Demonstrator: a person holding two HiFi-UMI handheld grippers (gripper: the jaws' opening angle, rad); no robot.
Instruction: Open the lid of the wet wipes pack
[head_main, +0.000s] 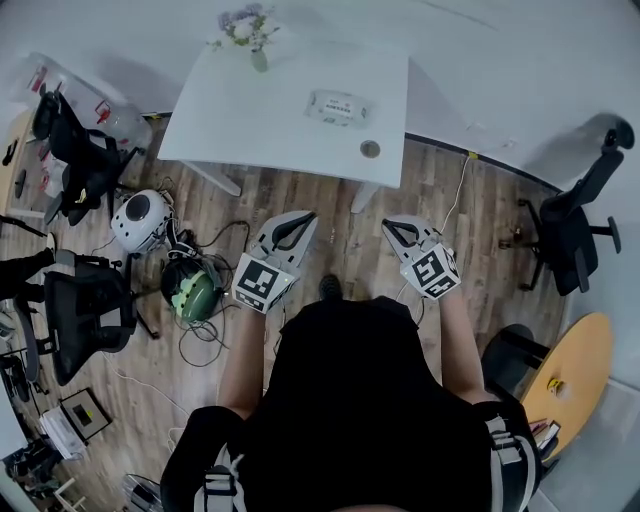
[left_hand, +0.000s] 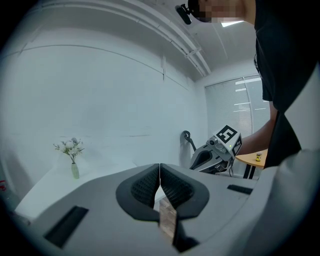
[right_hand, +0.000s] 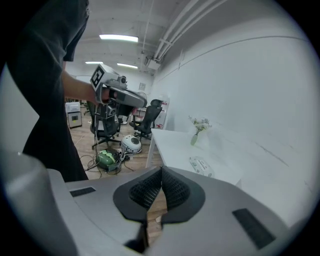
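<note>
The left hand-held gripper (left_hand: 159, 167) is clenched, its jaws meeting with nothing between them. The right hand-held gripper (right_hand: 161, 170) is clenched on nothing as well. Both are held over the wooden floor (head_main: 345, 245), well apart from the white worktop (head_main: 240, 125). The wet wipes pack (head_main: 340, 107) lies flat on that worktop, at 12 o'clock from the grippers. A flower vase (head_main: 259, 58) stands at 10 o'clock from the pack.

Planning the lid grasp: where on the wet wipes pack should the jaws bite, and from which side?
Probably the free lip of the lid, coming from above: the wet wipes pack lies flat on the white table, and the lid seems to face up. Which edge lifts is too small to tell.
</note>
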